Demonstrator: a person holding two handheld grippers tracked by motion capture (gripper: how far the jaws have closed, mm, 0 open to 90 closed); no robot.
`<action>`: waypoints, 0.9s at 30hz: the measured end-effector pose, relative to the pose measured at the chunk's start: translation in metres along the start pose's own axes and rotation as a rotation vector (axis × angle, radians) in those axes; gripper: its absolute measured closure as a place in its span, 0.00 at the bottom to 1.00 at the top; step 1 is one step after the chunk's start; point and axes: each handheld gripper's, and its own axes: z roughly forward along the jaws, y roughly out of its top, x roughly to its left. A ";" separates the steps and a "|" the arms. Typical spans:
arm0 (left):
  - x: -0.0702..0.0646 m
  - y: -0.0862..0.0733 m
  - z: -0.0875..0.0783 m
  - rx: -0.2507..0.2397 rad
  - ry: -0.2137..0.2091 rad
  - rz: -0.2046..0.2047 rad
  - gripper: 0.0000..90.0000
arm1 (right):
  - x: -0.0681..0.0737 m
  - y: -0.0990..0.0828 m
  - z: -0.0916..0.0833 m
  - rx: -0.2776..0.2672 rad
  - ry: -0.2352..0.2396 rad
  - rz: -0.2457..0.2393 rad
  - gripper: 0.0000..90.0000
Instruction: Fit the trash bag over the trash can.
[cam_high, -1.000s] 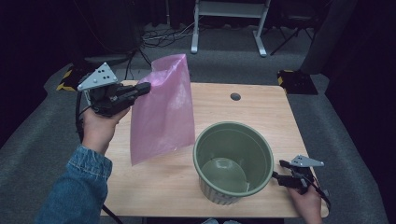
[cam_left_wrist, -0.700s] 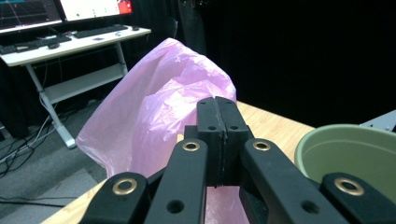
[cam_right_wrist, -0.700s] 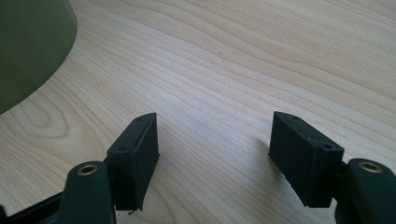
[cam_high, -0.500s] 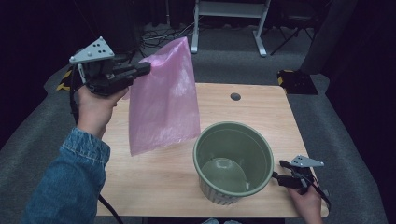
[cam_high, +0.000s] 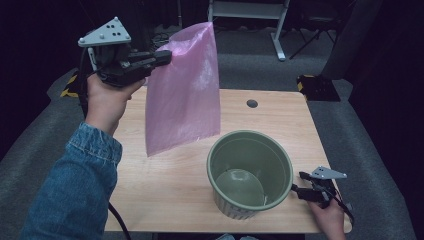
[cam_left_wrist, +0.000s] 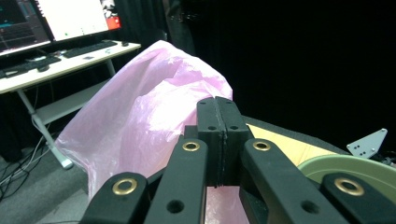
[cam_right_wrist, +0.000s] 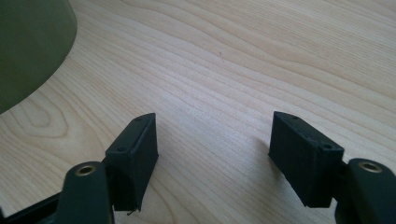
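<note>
The left gripper (cam_high: 162, 56) is clenched on the upper left corner of the pink plastic bag (cam_high: 185, 90); in the left gripper view its two black pads meet flush, with the thin film of the pink plastic bag (cam_left_wrist: 140, 126) pinched between them and bulging out beyond the left gripper (cam_left_wrist: 219, 140). The left hand (cam_high: 105, 97), in a blue denim sleeve (cam_high: 75, 190), holds this gripper above the left edge of the wooden table (cam_high: 165, 200), with the grey three-cornered plate on top. The bag hangs free in the air as a flat sheet: its top edge rises toward the far side of the scene, its lower edge is above the tabletop and its lower right corner is near the far rim of the green pot (cam_high: 250, 172), apart from it. The pot stands upright on the near right part of the table, with its opening upward and its inside showing a pale bottom. The right gripper (cam_high: 300, 190) rests low at the near right corner of the table, just beside the outer wall of the pot, and is held by the right hand (cam_high: 327, 217). The right gripper (cam_right_wrist: 212, 154) is released: its jaws stand wide apart over bare wood, with nothing between them, and the wall of the green pot (cam_right_wrist: 28, 46) lies at the upper left of that view.
</note>
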 end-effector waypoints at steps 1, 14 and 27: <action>0.000 0.002 0.001 -0.012 -0.010 -0.002 0.99 | 0.000 0.000 0.000 0.000 0.000 0.000 0.36; -0.005 0.020 0.003 -0.069 -0.089 -0.035 0.99 | 0.000 0.000 0.000 0.000 0.001 -0.001 0.35; -0.046 0.031 0.022 -0.060 -0.173 0.029 0.99 | 0.000 0.000 0.000 0.001 0.003 -0.004 0.35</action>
